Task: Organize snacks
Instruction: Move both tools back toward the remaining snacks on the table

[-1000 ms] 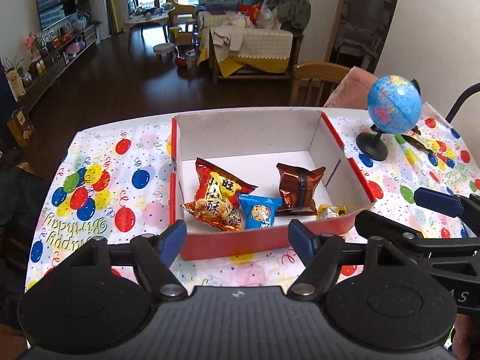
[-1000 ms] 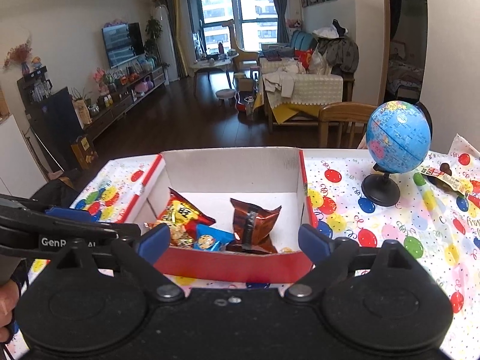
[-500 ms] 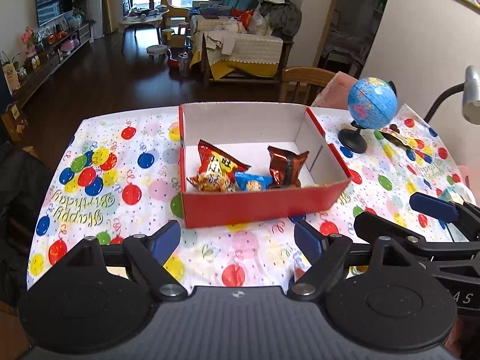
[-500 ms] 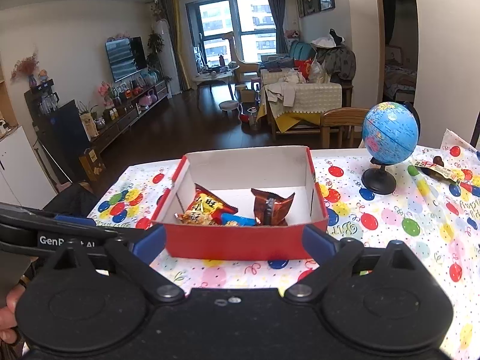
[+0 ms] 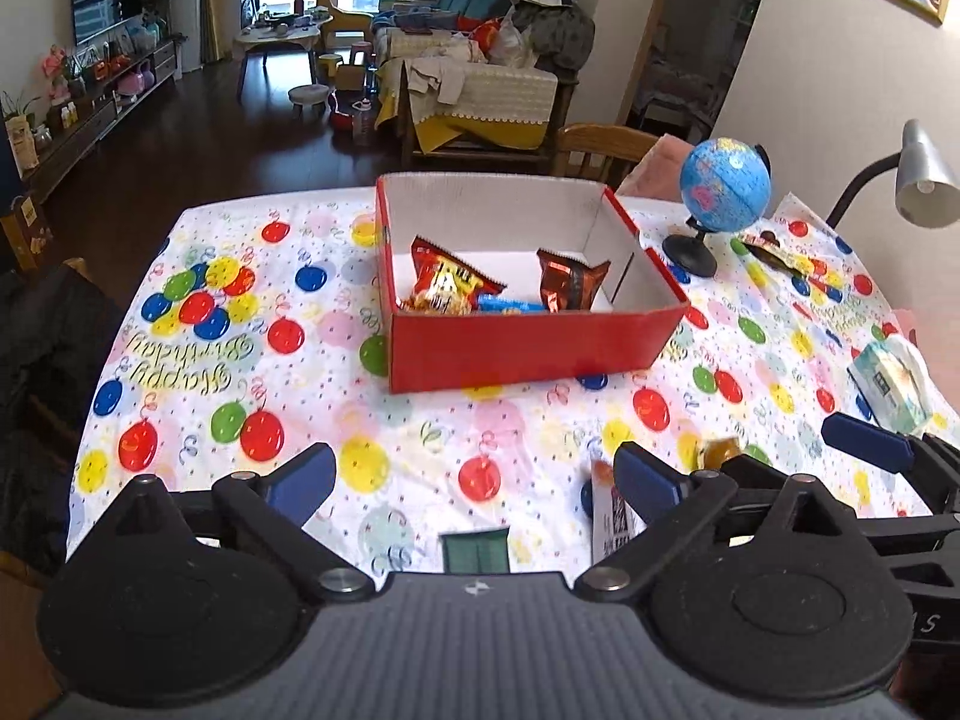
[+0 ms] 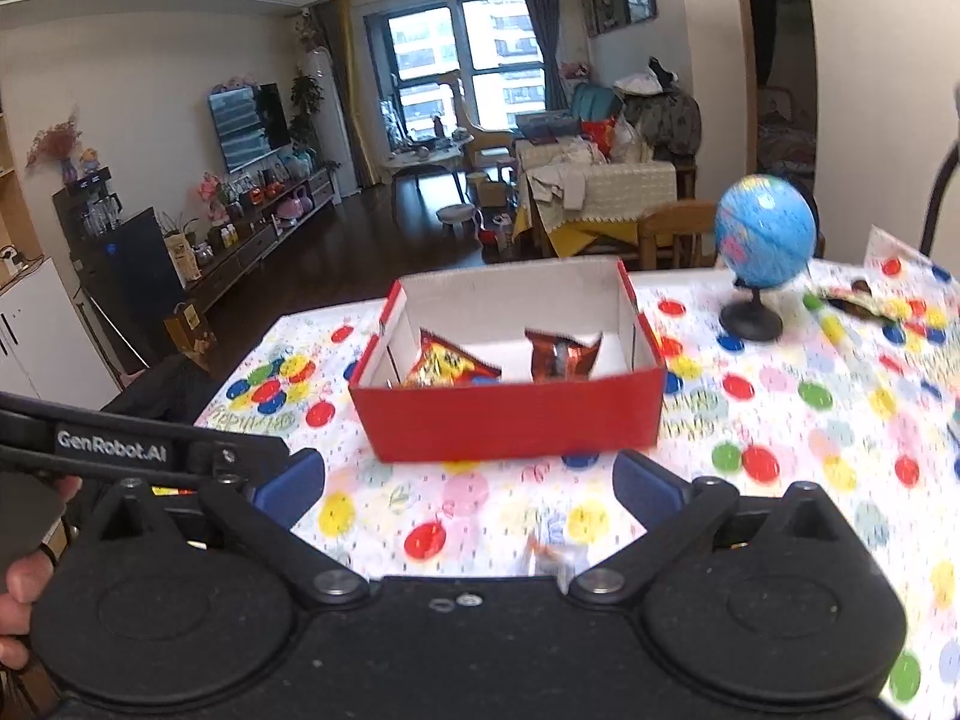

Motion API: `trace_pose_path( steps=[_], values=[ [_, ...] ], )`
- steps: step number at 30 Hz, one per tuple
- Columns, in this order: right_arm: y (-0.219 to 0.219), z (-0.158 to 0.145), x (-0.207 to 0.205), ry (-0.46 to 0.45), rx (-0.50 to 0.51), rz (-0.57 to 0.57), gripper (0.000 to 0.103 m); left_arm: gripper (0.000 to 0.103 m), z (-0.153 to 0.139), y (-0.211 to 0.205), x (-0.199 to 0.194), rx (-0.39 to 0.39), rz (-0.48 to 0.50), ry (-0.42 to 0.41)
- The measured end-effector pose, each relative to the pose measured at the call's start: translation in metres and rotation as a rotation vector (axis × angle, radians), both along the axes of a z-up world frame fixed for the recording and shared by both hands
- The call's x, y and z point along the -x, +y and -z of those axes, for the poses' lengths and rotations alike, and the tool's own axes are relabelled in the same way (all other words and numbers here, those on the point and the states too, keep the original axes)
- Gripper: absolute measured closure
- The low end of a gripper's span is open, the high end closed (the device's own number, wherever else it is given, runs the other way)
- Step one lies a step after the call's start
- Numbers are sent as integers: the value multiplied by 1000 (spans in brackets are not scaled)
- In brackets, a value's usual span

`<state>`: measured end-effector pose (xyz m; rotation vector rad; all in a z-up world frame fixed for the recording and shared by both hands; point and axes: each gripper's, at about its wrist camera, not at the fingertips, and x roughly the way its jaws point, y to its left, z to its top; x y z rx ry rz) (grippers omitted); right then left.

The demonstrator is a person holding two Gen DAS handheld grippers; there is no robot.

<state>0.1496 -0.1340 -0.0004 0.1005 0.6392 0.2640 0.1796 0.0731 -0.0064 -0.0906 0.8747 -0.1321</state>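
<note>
A living room with dark wood flooring (image 5: 180,138) stretches behind a table spread with a white cloth printed with coloured balloons (image 5: 252,360). On the cloth sits a red cardboard box with a white inside (image 5: 528,348), open at the top; in it lie a red-and-yellow snack bag (image 5: 447,285), a shiny brown snack pouch (image 5: 570,282) and a small blue packet (image 5: 507,303) between them. A blue desk globe on a black stand (image 5: 723,186) stands just right of the box.

Only the left wrist view takes in a grey gooseneck lamp (image 5: 921,180), a pale tissue pack (image 5: 891,381) at the cloth's right edge, and loose wrappers near the front: a green one (image 5: 477,549) and a white barcoded one (image 5: 609,519). Only the right wrist view shows a white cabinet (image 6: 36,330) and a hand (image 6: 21,594) at the left edge.

The left gripper (image 5: 474,477) and the right gripper (image 6: 471,477) have both just been opening; their jaws stand wide apart with nothing between them, both well short of the box.
</note>
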Motion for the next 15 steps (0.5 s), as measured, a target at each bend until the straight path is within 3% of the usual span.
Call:
trace_pose_path(
  steps=[15],
  values=[
    [0,46,39,99,24,50,2,3,50,-2,24,27,36,119]
  ],
)
